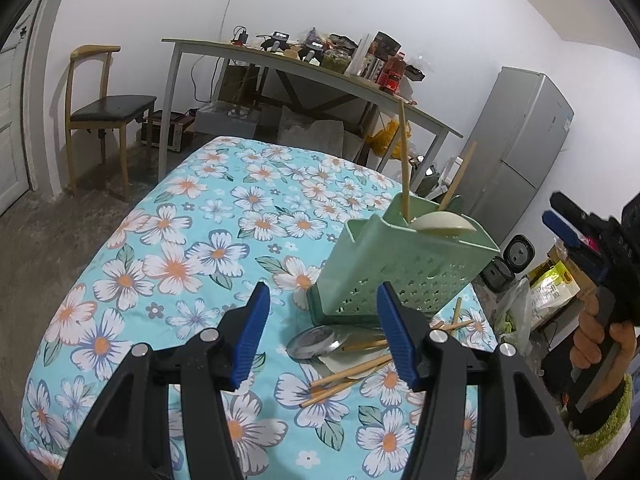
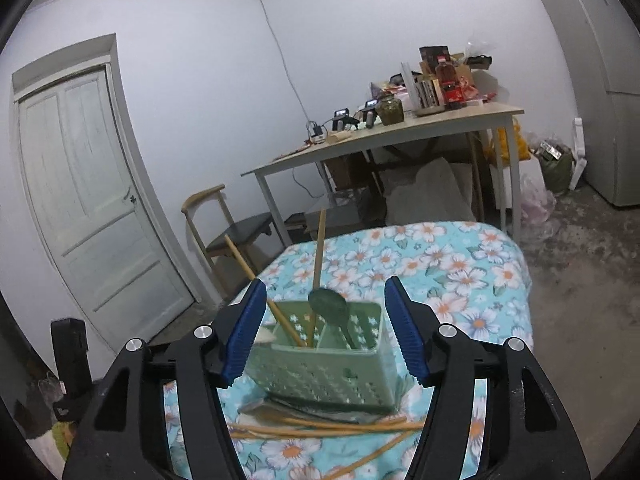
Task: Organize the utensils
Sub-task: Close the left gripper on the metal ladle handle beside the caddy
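Note:
A green perforated utensil holder (image 1: 400, 264) stands on the floral tablecloth (image 1: 168, 248). It holds two upright chopsticks (image 1: 406, 160) and a white spoon (image 1: 442, 222). Several loose chopsticks (image 1: 348, 380) and a metal spoon (image 1: 316, 340) lie at its base. My left gripper (image 1: 320, 336) is open and empty, above the loose utensils. My right gripper (image 2: 326, 332) is open and empty, facing the holder (image 2: 320, 364), which shows a green spoon (image 2: 328, 302) and chopsticks (image 2: 318, 252). Loose chopsticks (image 2: 320, 428) lie in front of it. The right gripper (image 1: 568, 228) also shows in the left wrist view.
A cluttered grey table (image 1: 280, 64) stands behind, with a wooden chair (image 1: 108, 108) to its left and a fridge (image 1: 516, 140) at right. A white door (image 2: 88, 184) is at left. A rice cooker (image 1: 508, 260) and bags sit on the floor.

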The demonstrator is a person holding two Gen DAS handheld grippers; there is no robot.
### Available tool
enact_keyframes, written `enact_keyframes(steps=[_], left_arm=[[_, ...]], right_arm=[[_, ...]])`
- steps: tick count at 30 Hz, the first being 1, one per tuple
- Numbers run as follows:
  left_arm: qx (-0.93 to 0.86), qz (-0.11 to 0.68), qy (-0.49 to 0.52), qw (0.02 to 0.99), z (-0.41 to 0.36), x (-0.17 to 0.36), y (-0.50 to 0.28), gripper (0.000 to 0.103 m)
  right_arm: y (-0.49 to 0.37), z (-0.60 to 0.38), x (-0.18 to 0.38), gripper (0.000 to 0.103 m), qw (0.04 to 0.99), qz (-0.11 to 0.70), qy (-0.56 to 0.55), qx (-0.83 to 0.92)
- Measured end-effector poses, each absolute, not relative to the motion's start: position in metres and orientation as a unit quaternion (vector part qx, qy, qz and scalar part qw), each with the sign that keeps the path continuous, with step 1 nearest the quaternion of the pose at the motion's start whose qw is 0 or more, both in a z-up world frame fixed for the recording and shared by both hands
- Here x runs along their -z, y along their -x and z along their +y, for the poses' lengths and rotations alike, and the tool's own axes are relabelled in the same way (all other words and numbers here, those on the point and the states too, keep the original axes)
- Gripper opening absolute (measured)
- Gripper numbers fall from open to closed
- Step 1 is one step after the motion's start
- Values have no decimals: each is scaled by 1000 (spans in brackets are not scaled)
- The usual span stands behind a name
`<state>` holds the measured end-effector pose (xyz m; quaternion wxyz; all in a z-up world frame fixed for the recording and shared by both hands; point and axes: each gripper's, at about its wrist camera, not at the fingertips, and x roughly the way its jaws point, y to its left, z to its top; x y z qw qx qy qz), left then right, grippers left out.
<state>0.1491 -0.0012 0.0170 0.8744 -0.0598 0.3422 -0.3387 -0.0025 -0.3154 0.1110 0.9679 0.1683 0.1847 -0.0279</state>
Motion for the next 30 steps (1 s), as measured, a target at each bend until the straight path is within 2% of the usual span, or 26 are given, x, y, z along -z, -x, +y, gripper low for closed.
enact_keyframes(steps=[5, 10, 15, 21, 30], left_arm=[[334, 348, 62, 874, 1, -13, -147, 54], [326, 351, 49, 877, -1, -8, -142, 54], [307, 346, 8, 886, -8, 0, -134, 54], [288, 337, -43, 895, -14, 13, -130, 54], [290, 307, -138, 896, -27, 30, -140, 53]], right_arm=[[16, -312, -93, 64, 960, 215, -177, 38], [24, -302, -65, 76, 947, 268, -168, 60], [28, -287, -37, 84, 930, 324, -151, 80], [33, -277, -20, 85, 918, 357, -157, 74], [31, -271, -20, 85, 916, 361, -162, 65]])
